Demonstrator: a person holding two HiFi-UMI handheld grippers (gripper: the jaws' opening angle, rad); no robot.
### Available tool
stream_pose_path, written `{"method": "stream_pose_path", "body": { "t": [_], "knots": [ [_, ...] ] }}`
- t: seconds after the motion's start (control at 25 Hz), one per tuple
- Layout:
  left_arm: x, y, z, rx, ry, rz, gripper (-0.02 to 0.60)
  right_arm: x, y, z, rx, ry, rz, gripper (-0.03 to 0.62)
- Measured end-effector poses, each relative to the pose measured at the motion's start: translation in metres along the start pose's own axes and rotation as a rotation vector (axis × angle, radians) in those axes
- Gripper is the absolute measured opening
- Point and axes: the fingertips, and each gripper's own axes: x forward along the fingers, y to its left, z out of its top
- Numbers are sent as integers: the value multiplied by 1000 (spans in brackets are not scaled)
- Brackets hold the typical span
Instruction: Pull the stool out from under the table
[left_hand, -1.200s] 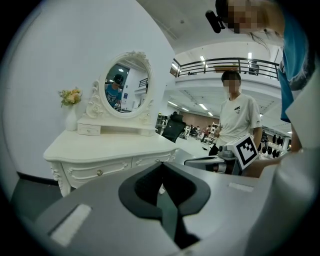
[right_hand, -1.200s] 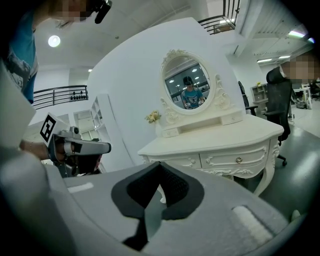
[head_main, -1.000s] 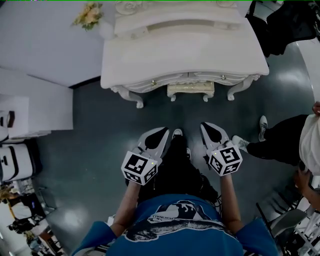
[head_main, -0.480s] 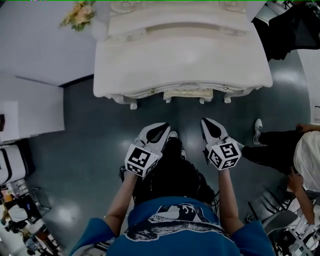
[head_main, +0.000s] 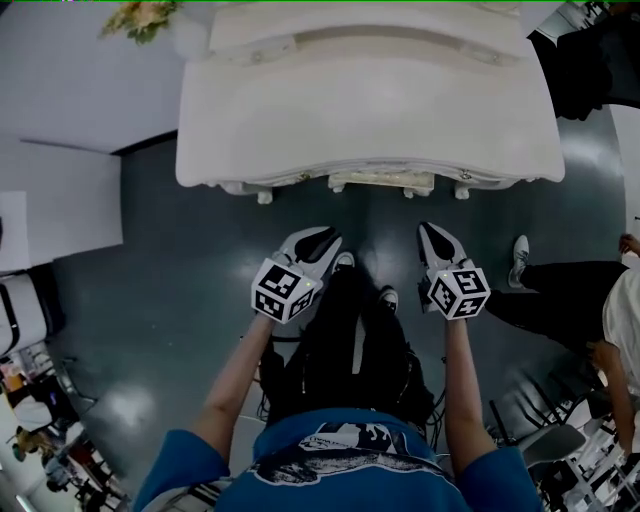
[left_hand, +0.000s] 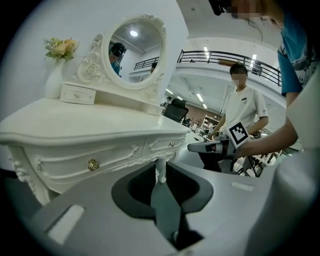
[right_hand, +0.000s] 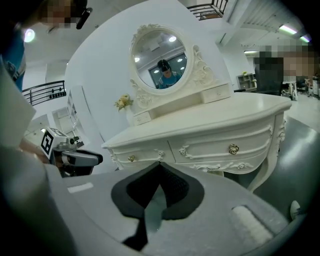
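The white dressing table (head_main: 370, 110) fills the top of the head view. Only the cream front edge of the stool (head_main: 380, 182) and two of its short legs show under the table's front. Both grippers hang over the dark floor short of the table and touch nothing. My left gripper (head_main: 318, 240) points at the table's left half. Its jaws are opening, with a thin gap at the tips (left_hand: 159, 167) and nothing between them. My right gripper (head_main: 432, 232) points at the right half, its jaws shut and empty (right_hand: 160, 167).
My own shoes (head_main: 350, 263) stand on the floor between the grippers. A bystander in black trousers (head_main: 560, 290) stands at the right, and is the person (left_hand: 245, 107) in the left gripper view. A vase of flowers (head_main: 140, 15) and an oval mirror (left_hand: 132, 50) sit on the table. A white cabinet (head_main: 50, 200) stands left.
I have come closer to the table, which now looks larger and hides more of the stool. Both grippers moved forward with me, the right one a little to the right.
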Motion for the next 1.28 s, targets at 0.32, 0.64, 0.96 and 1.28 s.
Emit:
{"method": "stream_pose_path", "body": {
  "t": [0.32,0.64,0.96,1.28],
  "knots": [
    [46,20,-47,-32,77,43,104,19,-69,-43,47,79,10,6],
    [101,59,-109,-92,93,118,123,58,-146,-97,194,66,28,66],
    [145,133,-158,-267,32,230,184,118,-210,-143,204,109,13,159],
    [182,194,-193,-335,-33,280,254,166,-256,-162,354,9,-21,293]
  ]
}}
